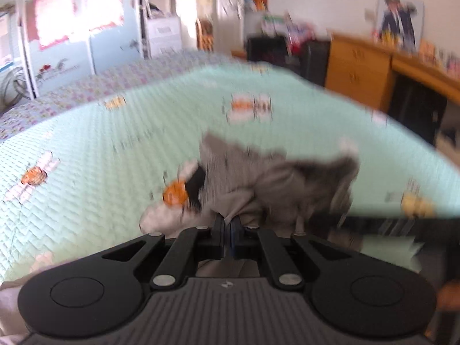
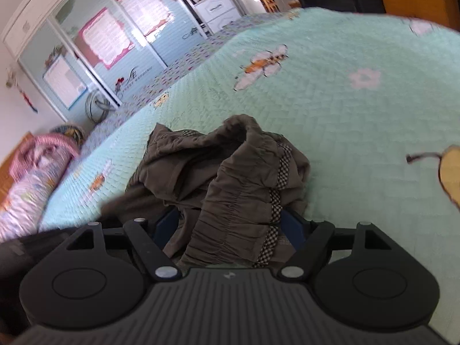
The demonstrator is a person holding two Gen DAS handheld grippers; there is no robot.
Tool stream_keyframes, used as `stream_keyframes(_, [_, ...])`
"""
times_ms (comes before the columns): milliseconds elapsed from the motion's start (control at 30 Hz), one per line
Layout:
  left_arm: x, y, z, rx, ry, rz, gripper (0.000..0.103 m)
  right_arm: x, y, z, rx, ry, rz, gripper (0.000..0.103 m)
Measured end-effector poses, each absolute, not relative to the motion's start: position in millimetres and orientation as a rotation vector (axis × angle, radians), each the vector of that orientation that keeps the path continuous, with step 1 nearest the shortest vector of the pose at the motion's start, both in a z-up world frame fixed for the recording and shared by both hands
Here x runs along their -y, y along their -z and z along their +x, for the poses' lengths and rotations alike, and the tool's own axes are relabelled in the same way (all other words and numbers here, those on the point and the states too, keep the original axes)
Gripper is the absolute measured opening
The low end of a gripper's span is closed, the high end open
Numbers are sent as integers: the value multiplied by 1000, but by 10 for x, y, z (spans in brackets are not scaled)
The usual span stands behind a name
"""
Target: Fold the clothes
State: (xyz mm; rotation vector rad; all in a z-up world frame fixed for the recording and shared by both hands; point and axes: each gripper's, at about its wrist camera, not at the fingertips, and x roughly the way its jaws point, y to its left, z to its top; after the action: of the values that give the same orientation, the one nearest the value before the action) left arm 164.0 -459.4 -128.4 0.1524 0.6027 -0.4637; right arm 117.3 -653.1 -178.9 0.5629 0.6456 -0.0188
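A crumpled grey-brown garment [image 2: 230, 178] with an elastic waistband and a checked trim strip lies bunched on the mint green quilt [image 2: 345, 115]. In the right wrist view the waistband runs down between the jaws of my right gripper [image 2: 230, 224]. Those jaws stand wide open, with the blue pads [image 2: 169, 221] on either side of the cloth. In the blurred left wrist view my left gripper [image 1: 229, 224] is shut on a pinch of the same garment [image 1: 258, 178], which rises in a heap just ahead of the fingertips.
The quilt [image 1: 115, 143] carries bee and flower prints and covers a wide bed. A wooden dresser [image 1: 356, 66] stands past the bed's right edge. A wardrobe with sliding doors [image 2: 115, 43] is at the back left, and rolled pink bedding [image 2: 34, 178] lies at the left.
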Motion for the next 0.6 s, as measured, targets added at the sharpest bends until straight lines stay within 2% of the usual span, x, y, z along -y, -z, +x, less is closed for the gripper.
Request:
stream_keyframes(100, [4543,1128,1656,-575,439,92,3,6509,1797,1216,-653,25,556,76])
stream_keyframes(167, [4492,1086,1650,-578,437,53,3,6538,1855,1242,-675,35,566,59])
stream_keyframes(233, [4441,1049,1602,-573,440,25,3,6553,1894,1247,-688,36,568,58])
stream_keyframes(333, [4396,967,1479,-538,445,14,3,6530,1855,1204,-665,18,551,49])
stream_keyframes(400, [4329,881,1365,-496,436,6,3,6502,1734,1154,-611,-4,525,38])
stream_keyframes(467, [4169,760,1299,-460,417,-55,3,6524,1607,1108,-562,-6,514,19])
stream_keyframes(600, [3857,591,1192,-428,363,-129,3,6661,1526,1053,-563,8,524,15])
